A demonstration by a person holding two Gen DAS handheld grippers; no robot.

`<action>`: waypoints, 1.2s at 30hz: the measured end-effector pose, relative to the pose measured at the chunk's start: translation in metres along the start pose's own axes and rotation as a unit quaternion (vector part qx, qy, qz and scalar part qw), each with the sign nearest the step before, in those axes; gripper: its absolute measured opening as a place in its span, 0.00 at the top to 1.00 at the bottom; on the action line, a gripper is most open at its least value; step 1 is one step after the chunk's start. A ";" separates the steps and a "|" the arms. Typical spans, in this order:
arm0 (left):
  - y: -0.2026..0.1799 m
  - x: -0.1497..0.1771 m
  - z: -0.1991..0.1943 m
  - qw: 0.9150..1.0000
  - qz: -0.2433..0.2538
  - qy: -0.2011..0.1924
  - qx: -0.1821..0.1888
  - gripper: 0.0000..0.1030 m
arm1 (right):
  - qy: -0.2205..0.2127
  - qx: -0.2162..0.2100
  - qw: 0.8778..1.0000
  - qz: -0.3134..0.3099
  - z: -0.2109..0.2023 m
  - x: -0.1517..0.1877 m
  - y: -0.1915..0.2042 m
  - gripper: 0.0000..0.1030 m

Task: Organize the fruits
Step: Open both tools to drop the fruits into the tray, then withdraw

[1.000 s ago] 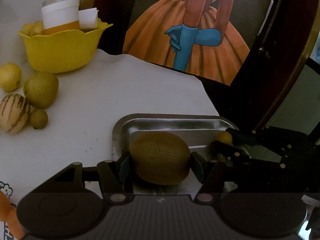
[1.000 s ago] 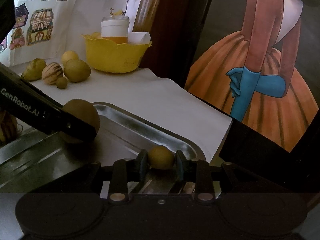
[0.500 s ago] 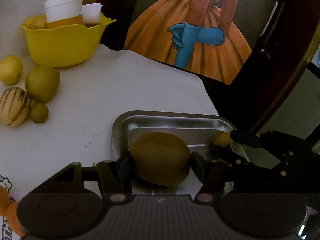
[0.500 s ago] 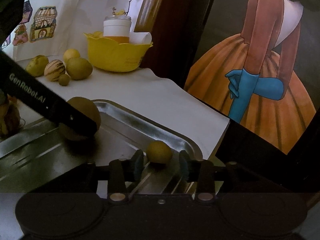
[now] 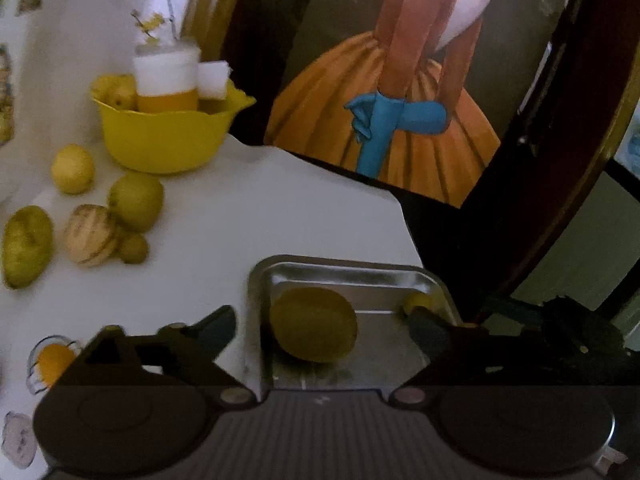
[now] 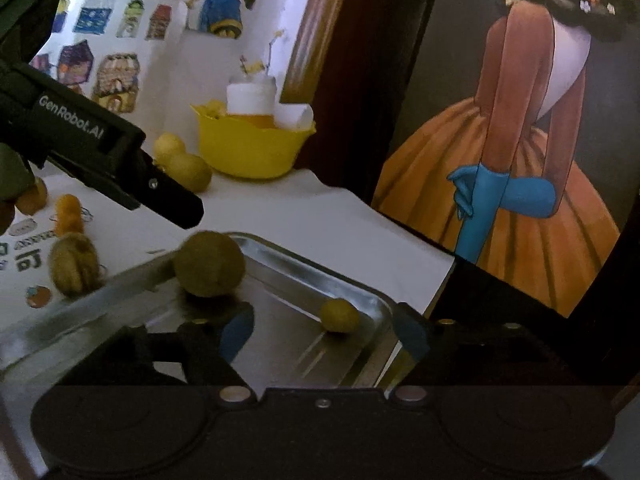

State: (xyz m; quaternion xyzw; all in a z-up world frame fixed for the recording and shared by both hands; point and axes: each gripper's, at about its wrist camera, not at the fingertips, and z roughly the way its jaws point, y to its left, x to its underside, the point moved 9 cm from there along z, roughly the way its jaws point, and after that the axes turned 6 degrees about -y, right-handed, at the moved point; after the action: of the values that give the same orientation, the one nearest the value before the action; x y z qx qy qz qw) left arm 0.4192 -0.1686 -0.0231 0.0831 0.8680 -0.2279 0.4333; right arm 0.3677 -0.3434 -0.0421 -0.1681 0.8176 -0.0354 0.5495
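The big fruit lies in the metal tray, at the tray's left end in the left wrist view; the small fruit lies at the tray's opposite end, near the far rim. Both rest free. The left gripper has just been opening, its fingers wide apart either side of the big fruit without touching it. The right gripper has likewise just been opening, fingers clear of the small fruit. Beyond the tray, loose fruits lie on the white tabletop before a yellow bowl.
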 end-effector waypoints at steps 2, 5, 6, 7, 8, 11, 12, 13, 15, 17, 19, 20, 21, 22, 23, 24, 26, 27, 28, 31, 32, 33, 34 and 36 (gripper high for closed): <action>0.002 0.000 -0.013 1.000 -0.005 -0.009 -0.010 0.01 | -0.005 -0.002 1.000 -0.002 -0.012 -0.007 0.003 0.16; 0.002 0.003 -0.031 1.000 -0.015 -0.015 -0.014 0.00 | -0.015 0.000 1.000 -0.003 -0.033 -0.016 0.007 0.06; 0.002 0.005 -0.040 1.000 -0.017 -0.021 -0.015 0.00 | -0.020 0.000 1.000 0.000 -0.040 -0.019 0.009 0.04; 0.001 0.005 -0.046 0.999 -0.018 -0.025 -0.016 0.00 | -0.025 -0.002 1.000 0.002 -0.047 -0.022 0.010 0.03; 0.000 0.007 -0.052 0.999 -0.019 -0.030 -0.019 0.00 | -0.030 -0.004 1.000 0.005 -0.055 -0.025 0.012 0.02; -0.003 0.011 -0.076 0.999 -0.020 -0.045 -0.023 0.00 | -0.038 -0.010 0.999 0.008 -0.078 -0.033 0.020 0.01; -0.004 0.013 -0.082 0.998 -0.020 -0.048 -0.023 0.00 | -0.041 -0.013 0.999 0.007 -0.086 -0.036 0.023 0.01; -0.005 0.016 -0.089 0.998 -0.020 -0.050 -0.024 0.00 | -0.044 -0.016 0.999 0.006 -0.094 -0.039 0.026 0.01; -0.006 0.021 -0.103 0.998 -0.017 -0.052 -0.028 0.00 | -0.048 -0.019 0.999 0.005 -0.110 -0.043 0.033 0.01; -0.005 0.026 -0.115 0.998 -0.016 -0.056 -0.035 0.00 | -0.048 -0.023 0.999 0.009 -0.124 -0.045 0.040 0.01; -0.003 0.033 -0.130 0.997 -0.016 -0.059 -0.041 0.00 | -0.045 -0.029 0.998 0.018 -0.137 -0.045 0.047 0.01; -0.003 0.037 -0.137 0.997 -0.015 -0.060 -0.043 0.00 | -0.042 -0.031 0.998 0.022 -0.142 -0.044 0.050 0.01; -0.002 0.041 -0.143 0.997 -0.013 -0.060 -0.045 0.00 | -0.042 -0.034 0.998 0.026 -0.147 -0.043 0.055 0.01; -0.001 0.046 -0.148 0.997 -0.011 -0.061 -0.046 0.00 | -0.041 -0.039 0.998 0.029 -0.152 -0.041 0.059 0.01; 0.000 0.052 -0.153 0.997 -0.009 -0.061 -0.048 0.00 | -0.038 -0.043 0.998 0.030 -0.156 -0.037 0.064 0.01; 0.001 0.059 -0.158 0.997 -0.004 -0.061 -0.050 0.00 | -0.034 -0.047 0.998 0.030 -0.158 -0.034 0.069 0.01; 0.004 0.074 -0.166 0.997 0.007 -0.057 -0.055 0.00 | -0.021 -0.057 0.998 0.025 -0.161 -0.025 0.081 0.01; 0.005 0.081 -0.169 0.997 0.009 -0.054 -0.058 0.00 | -0.011 -0.061 0.998 0.020 -0.162 -0.019 0.087 0.01; 0.007 0.086 -0.172 0.997 0.009 -0.052 -0.059 0.00 | -0.003 -0.062 0.998 0.016 -0.163 -0.014 0.093 0.01; 0.013 0.102 -0.181 0.997 0.004 -0.043 -0.061 0.00 | 0.019 -0.073 0.997 0.010 -0.166 0.000 0.111 0.01; 0.015 0.107 -0.184 0.997 0.003 -0.040 -0.062 0.00 | 0.025 -0.077 0.997 0.012 -0.167 0.005 0.116 0.01; 0.018 0.110 -0.187 0.997 0.001 -0.040 -0.063 0.00 | 0.033 -0.082 0.996 0.015 -0.168 0.009 0.120 0.01; 0.020 0.114 -0.190 0.997 -0.001 -0.038 -0.064 0.00 | 0.041 -0.086 0.995 0.019 -0.169 0.013 0.125 0.01; 0.027 0.122 -0.194 0.997 -0.002 -0.032 -0.068 0.00 | 0.053 -0.094 0.994 0.025 -0.170 0.020 0.135 0.01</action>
State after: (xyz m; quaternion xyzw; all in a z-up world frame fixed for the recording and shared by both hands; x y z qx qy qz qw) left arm 0.2158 -0.0610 -0.0270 0.0444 0.8675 -0.1721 0.4647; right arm 0.1738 -0.2438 -0.0255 -0.1966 0.8490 0.0464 0.4882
